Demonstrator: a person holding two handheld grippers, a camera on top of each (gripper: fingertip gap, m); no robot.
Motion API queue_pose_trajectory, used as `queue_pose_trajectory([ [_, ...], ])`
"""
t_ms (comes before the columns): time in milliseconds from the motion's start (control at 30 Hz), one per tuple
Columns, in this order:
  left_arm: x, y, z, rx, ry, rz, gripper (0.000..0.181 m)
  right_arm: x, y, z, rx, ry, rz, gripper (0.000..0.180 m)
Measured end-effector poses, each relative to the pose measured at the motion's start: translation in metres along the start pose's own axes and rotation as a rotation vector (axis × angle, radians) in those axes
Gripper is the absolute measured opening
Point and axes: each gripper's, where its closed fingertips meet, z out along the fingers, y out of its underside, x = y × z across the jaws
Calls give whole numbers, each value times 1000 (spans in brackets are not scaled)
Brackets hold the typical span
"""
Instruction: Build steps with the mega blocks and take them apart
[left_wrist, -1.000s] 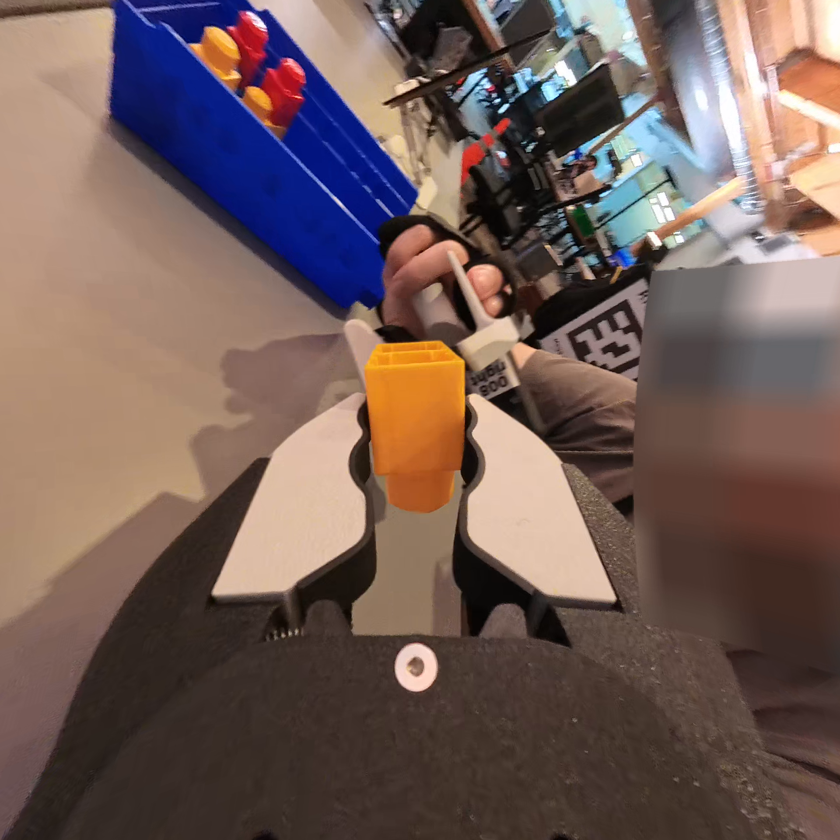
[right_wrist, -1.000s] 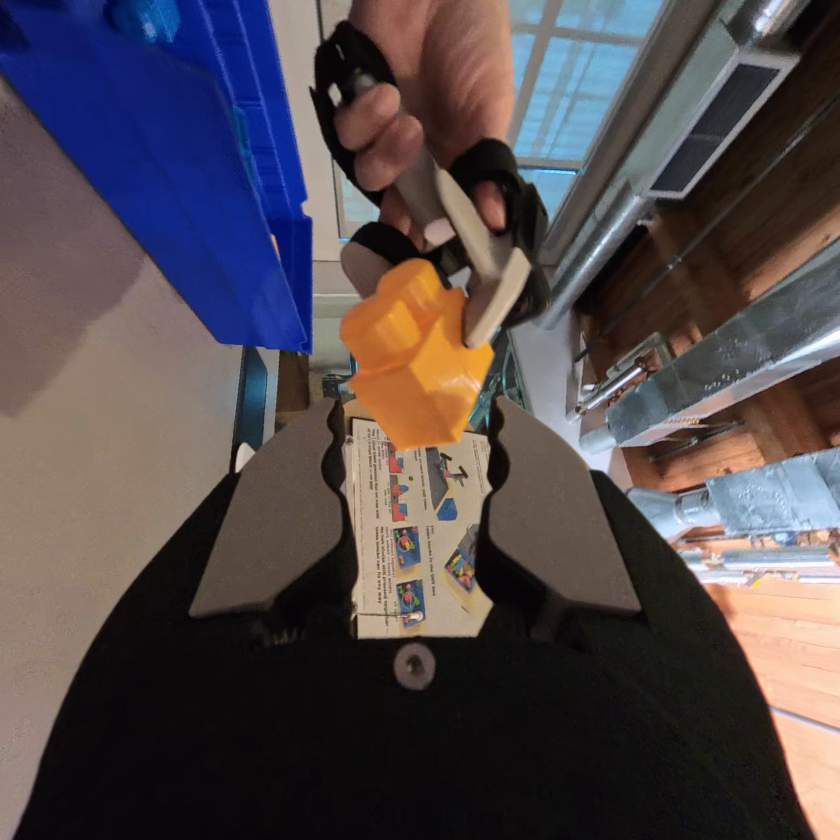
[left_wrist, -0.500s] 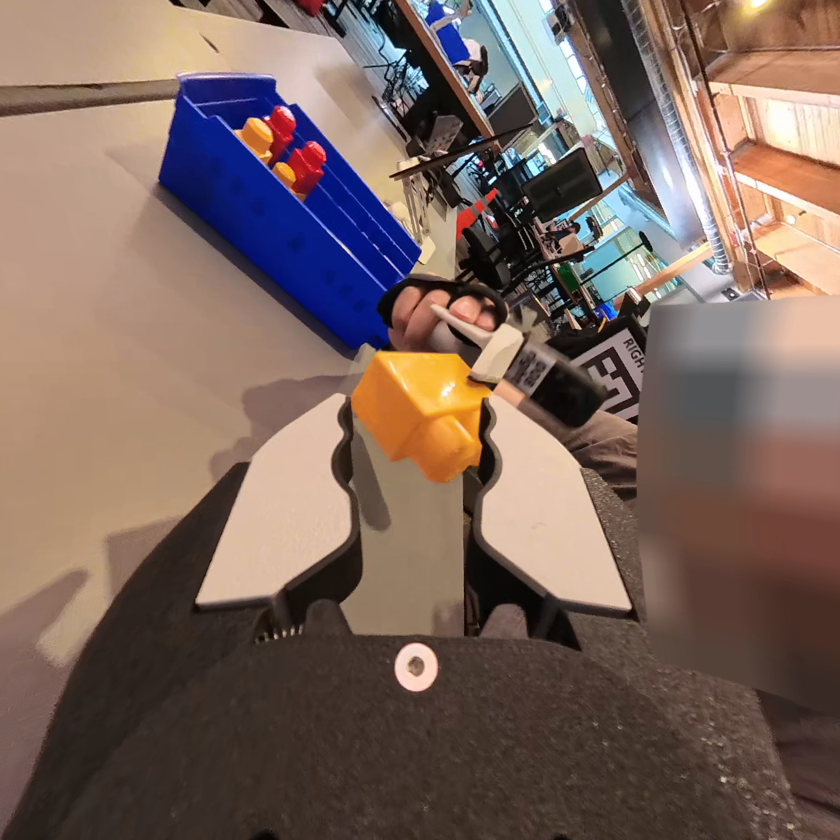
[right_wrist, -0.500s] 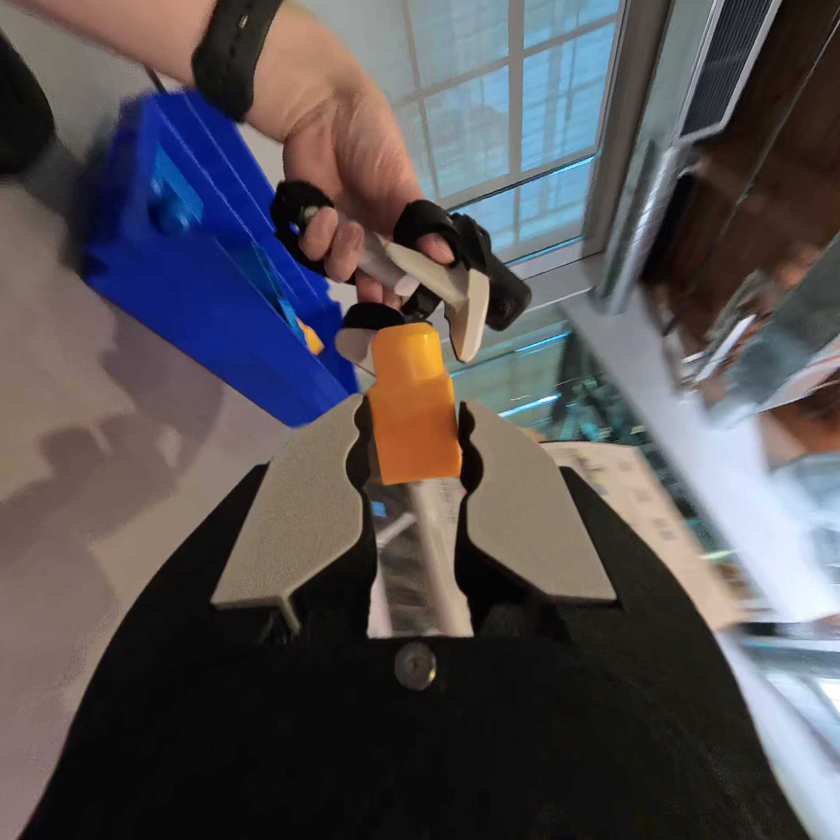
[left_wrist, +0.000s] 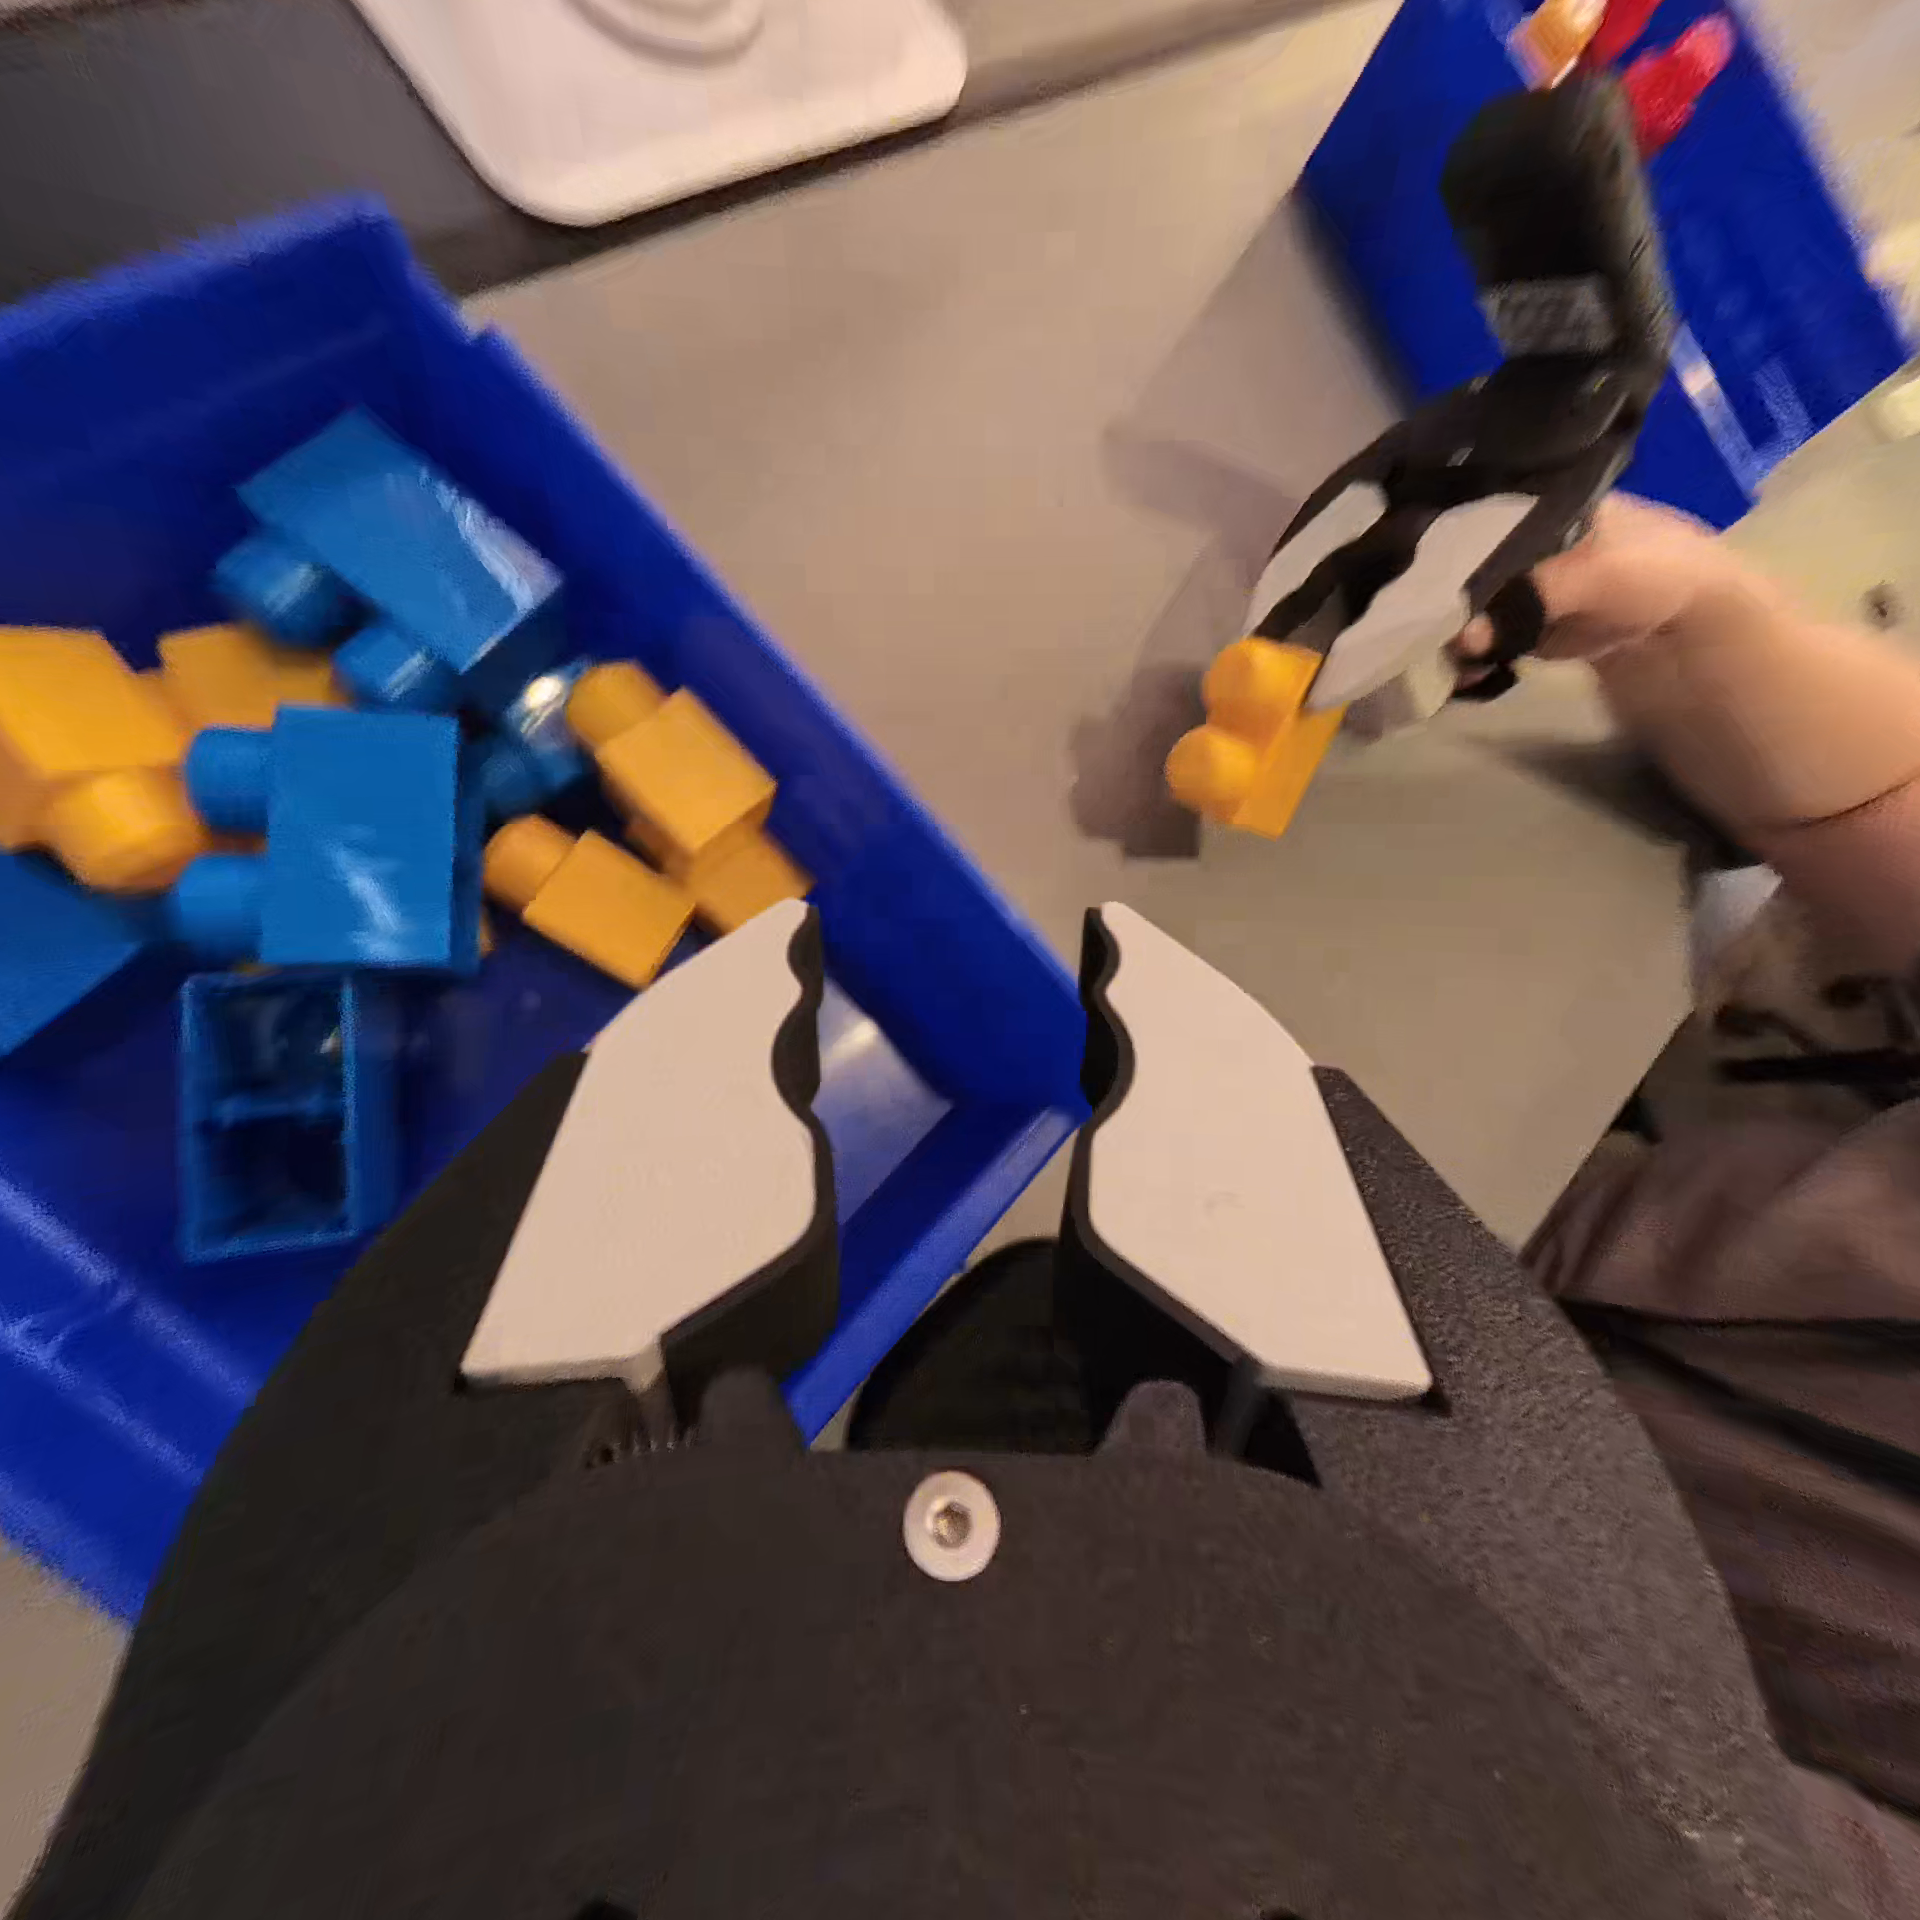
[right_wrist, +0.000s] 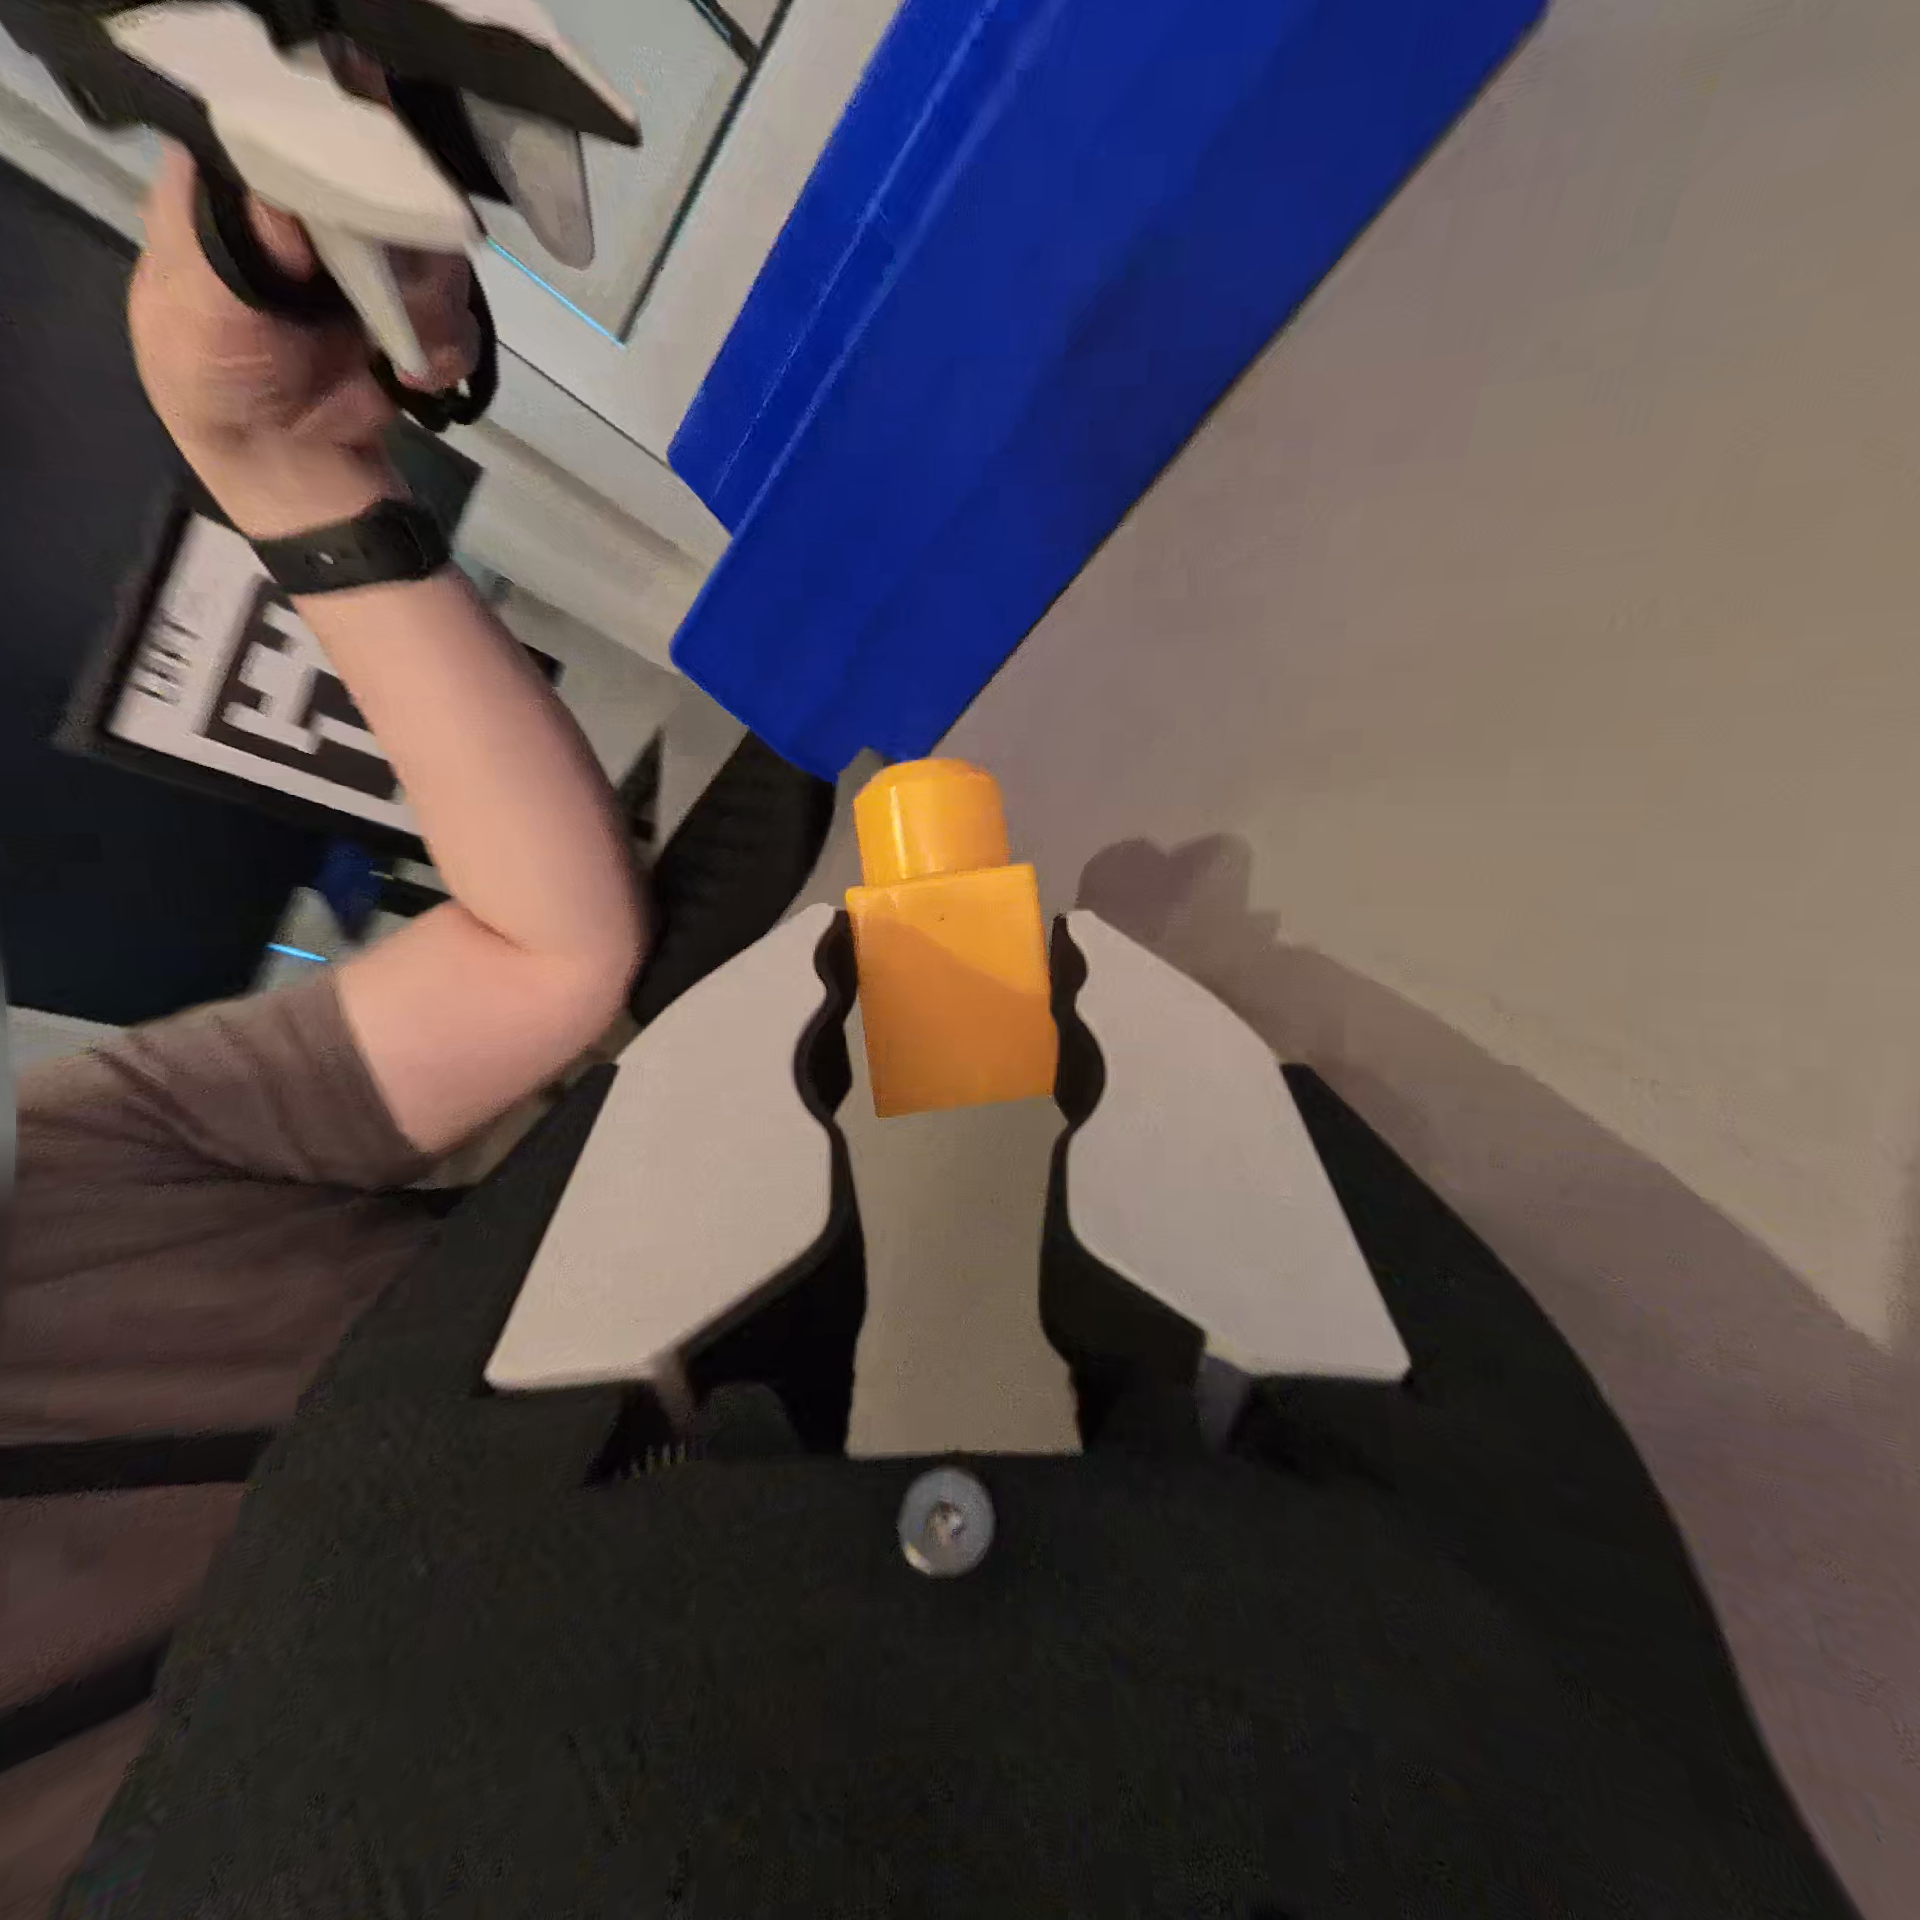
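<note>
- Your right gripper is pinching an orange block by its flat sides, stud end pointing away from you. The grip sits near the fingertips, and most of the block's body lies between the fingers.
- Your left gripper is spread apart with nothing in it, hanging over the near corner of the blue bin.
- In that bin lie the loose pieces: orange blocks and blue blocks, jumbled and lying on their sides, one blue piece showing its hollow underside.
- The held block hangs above the grey table, well apart from the bin; from the left wrist view it seems to have two studs, though blur makes that hard to be sure of.
- A second blue bin stands farther off with what look like red and orange pieces in it.
- The step in hand looks to be fetching a mate for the held block. Bring the left claw down over one piece that lies clear of its neighbours, such as the orange one nearest the bin wall.
- Close on the flat sides, not the stud, so the stud or socket stays free for joining.
- Keep the right hand level and quiet meanwhile; a shallow fingertip grip may let the block twist when you press the pieces together.
</note>
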Motion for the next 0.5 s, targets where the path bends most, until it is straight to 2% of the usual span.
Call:
queue_pose_trajectory([
  [133,-28,18,15,-94,-37,-69,46,23,17,6,-67,13,120,36],
  [267,-41,14,44,-134,-55,-53,52,37,19,2,-92,83,87,37],
  [400,-65,21,68,-249,-234,28,67,48,20,-2,-125,150,19,33],
  [500,-76,24,79,-313,-341,91,70,48,16,-4,-129,156,-6,43],
])
